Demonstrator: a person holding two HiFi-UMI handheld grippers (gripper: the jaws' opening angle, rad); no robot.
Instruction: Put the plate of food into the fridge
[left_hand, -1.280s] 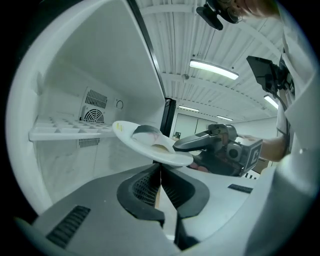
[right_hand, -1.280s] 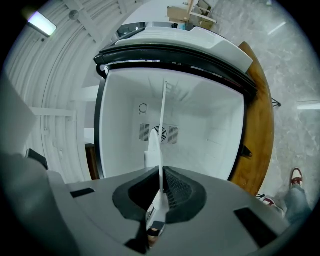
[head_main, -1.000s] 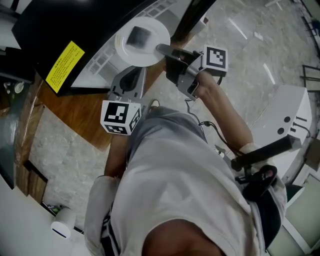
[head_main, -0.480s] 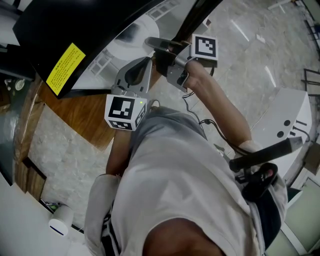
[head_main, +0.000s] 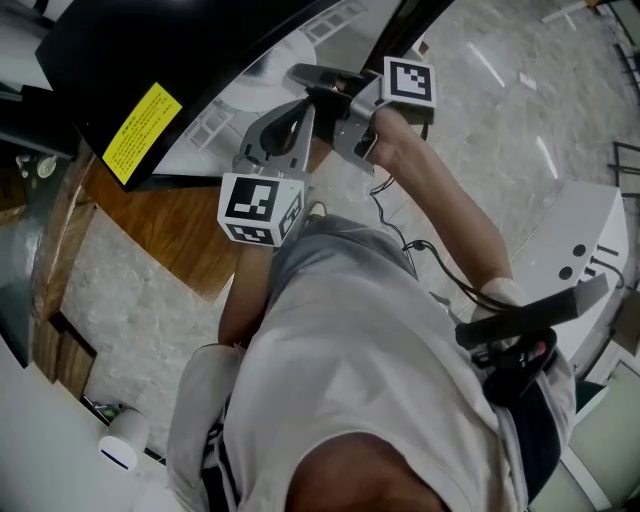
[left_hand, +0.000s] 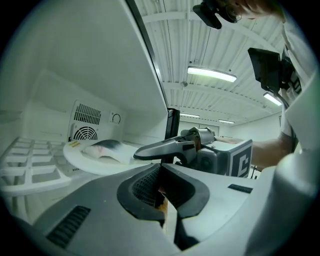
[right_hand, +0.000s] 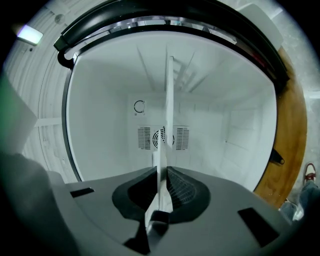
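Observation:
A white plate (left_hand: 92, 164) with a piece of food (left_hand: 102, 149) on it hangs level inside the white fridge. My right gripper (left_hand: 142, 154) is shut on the plate's near rim. In the right gripper view the plate (right_hand: 169, 100) shows edge-on, rising from between the shut jaws of the right gripper (right_hand: 161, 192). My left gripper (left_hand: 161, 192) trails just behind and below the plate, shut with nothing in it. In the head view the right gripper (head_main: 318, 78) reaches into the fridge mouth with the left gripper (head_main: 285, 135) beside it; the plate is mostly hidden there.
The fridge's back wall has a round fan vent (right_hand: 162, 137). A white wire shelf (left_hand: 25, 167) lies to the plate's left. The black fridge door (head_main: 110, 70) with a yellow sticker (head_main: 143, 132) hangs overhead. A wooden panel (head_main: 150, 215) sits below the opening.
Both grippers have moved forward into the fridge opening. The plate, plainly seen in the head view a second ago, has gone deeper inside and nearly out of that view.

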